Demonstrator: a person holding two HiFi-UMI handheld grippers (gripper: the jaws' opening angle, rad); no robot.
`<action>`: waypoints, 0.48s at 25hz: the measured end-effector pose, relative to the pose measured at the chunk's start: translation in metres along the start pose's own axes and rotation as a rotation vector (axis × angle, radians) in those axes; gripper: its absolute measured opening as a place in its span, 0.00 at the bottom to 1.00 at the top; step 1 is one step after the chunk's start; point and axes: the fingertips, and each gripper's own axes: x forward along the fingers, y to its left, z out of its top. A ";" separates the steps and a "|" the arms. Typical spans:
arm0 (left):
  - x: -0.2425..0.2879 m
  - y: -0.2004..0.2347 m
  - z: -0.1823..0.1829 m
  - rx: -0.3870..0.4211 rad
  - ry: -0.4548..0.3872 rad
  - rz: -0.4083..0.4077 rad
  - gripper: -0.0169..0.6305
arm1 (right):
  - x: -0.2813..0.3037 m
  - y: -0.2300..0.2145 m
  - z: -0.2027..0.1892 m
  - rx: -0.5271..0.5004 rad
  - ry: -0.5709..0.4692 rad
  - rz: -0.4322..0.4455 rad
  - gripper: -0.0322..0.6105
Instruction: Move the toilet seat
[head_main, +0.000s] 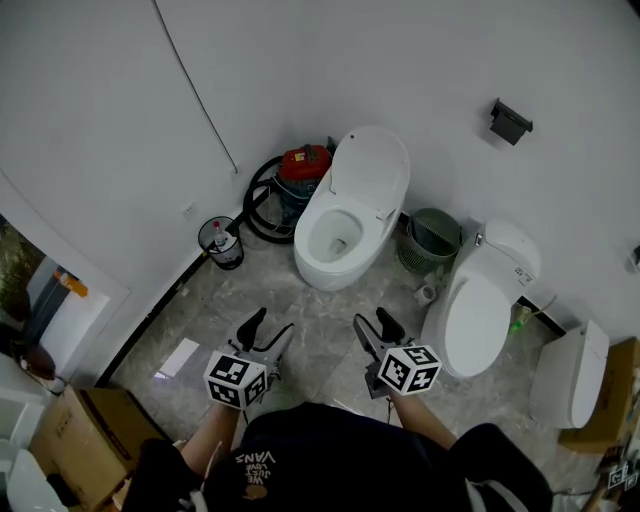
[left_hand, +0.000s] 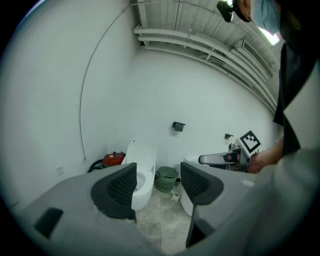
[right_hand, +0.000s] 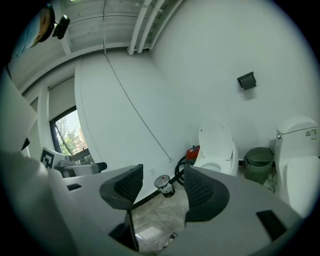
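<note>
A white toilet (head_main: 335, 235) stands against the far wall with its seat and lid (head_main: 372, 172) raised upright. The left gripper view shows the raised lid (left_hand: 141, 154) ahead, and it is at the right in the right gripper view (right_hand: 216, 144). My left gripper (head_main: 270, 328) and right gripper (head_main: 374, 322) hover side by side over the floor, well short of the bowl. Both are open with nothing between their fingers. The left gripper's (left_hand: 157, 182) and right gripper's (right_hand: 160, 187) own views show the same.
A second toilet (head_main: 478, 320) with its lid down stands at the right, beside a green basket (head_main: 433, 238). Left of the open toilet are a red vacuum (head_main: 305, 162) and a small bin (head_main: 221, 243). A cardboard box (head_main: 75, 440) sits at lower left.
</note>
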 end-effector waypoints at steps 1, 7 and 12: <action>0.007 0.009 0.001 -0.006 0.008 -0.016 0.45 | 0.009 -0.002 0.001 0.003 0.007 -0.012 0.42; 0.048 0.073 0.016 -0.026 0.033 -0.078 0.55 | 0.069 -0.006 0.018 0.013 0.021 -0.075 0.46; 0.080 0.124 0.033 -0.009 0.049 -0.116 0.58 | 0.117 -0.010 0.034 0.035 0.006 -0.136 0.47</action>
